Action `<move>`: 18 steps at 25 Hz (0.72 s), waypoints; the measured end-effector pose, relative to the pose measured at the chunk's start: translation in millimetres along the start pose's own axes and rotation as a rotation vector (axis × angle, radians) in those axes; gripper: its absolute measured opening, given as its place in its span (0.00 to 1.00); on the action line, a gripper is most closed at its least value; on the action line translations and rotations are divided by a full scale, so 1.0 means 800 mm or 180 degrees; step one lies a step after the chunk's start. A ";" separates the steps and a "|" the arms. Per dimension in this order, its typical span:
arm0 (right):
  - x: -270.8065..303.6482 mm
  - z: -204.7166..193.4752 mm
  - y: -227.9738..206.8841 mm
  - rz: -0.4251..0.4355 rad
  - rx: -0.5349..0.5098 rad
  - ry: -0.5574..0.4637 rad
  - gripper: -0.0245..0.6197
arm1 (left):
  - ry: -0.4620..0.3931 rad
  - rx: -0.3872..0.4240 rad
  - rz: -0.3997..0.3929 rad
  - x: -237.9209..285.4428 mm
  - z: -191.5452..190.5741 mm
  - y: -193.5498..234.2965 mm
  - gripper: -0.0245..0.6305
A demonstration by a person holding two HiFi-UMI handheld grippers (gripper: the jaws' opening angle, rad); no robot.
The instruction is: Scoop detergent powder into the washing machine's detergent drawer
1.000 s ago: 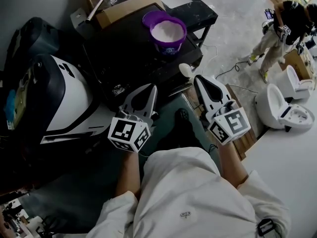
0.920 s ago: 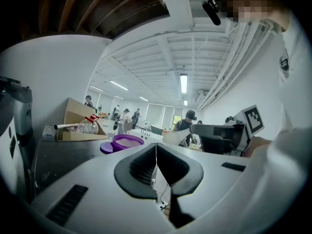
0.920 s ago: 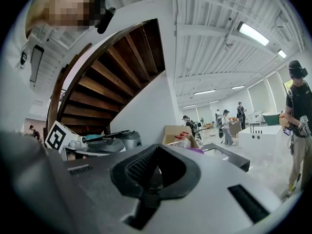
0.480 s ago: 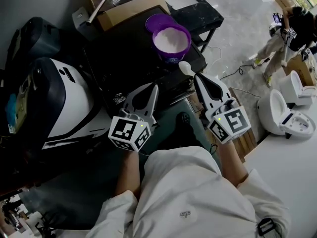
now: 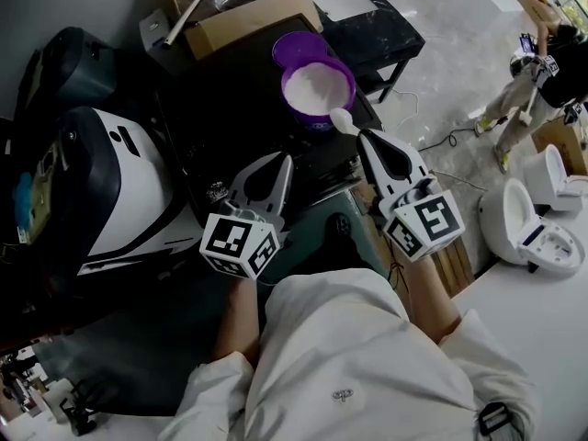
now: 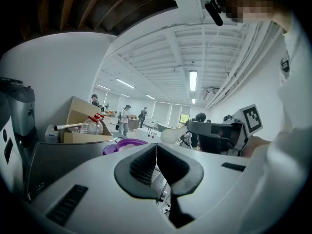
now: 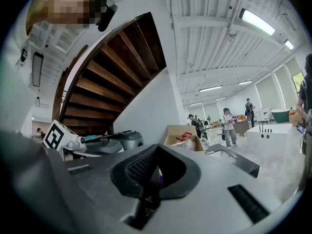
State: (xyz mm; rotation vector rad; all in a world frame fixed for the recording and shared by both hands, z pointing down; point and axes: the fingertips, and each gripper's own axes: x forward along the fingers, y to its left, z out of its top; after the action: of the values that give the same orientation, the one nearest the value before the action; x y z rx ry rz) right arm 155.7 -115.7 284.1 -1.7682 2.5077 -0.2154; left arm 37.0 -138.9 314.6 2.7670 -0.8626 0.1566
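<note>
fig. pale marbled floor (image 5: 450,44) fills the upper right. a black table (image 5: 381,26) stands on it, with a cardboard box (image 5: 243,12) just beside the table's left edge. white toilets (image 5: 533,237) stand near the right border. the gripper views show a white wall (image 6: 58,82), a ribbed white ceiling (image 6: 161,48) with strip lights (image 6: 193,80), windows (image 6: 163,112) at the far end, and a dark wooden stair underside (image 7: 112,77).

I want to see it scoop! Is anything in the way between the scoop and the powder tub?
Nothing visible. The white scoop in the right claw hangs right at the open purple tub, by its near rim.
</note>
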 end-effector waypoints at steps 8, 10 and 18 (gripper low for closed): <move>0.024 0.003 -0.033 0.0156 -0.0026 0.0035 0.05 | -0.0002 -0.0003 0.0160 0.029 0.005 0.004 0.07; 0.030 0.003 -0.039 0.0209 -0.0043 0.0053 0.05 | -0.0002 -0.0008 0.0204 0.036 0.006 0.006 0.07; 0.059 0.000 -0.064 0.0409 -0.0064 0.0168 0.05 | -0.0011 -0.0049 0.0406 0.058 0.007 0.017 0.07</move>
State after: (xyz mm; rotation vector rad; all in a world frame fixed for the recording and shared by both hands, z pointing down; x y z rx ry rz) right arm 187.2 -176.7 293.5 -1.6213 2.6576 -0.2330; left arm 67.4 -176.3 320.1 2.6992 -1.0370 0.1669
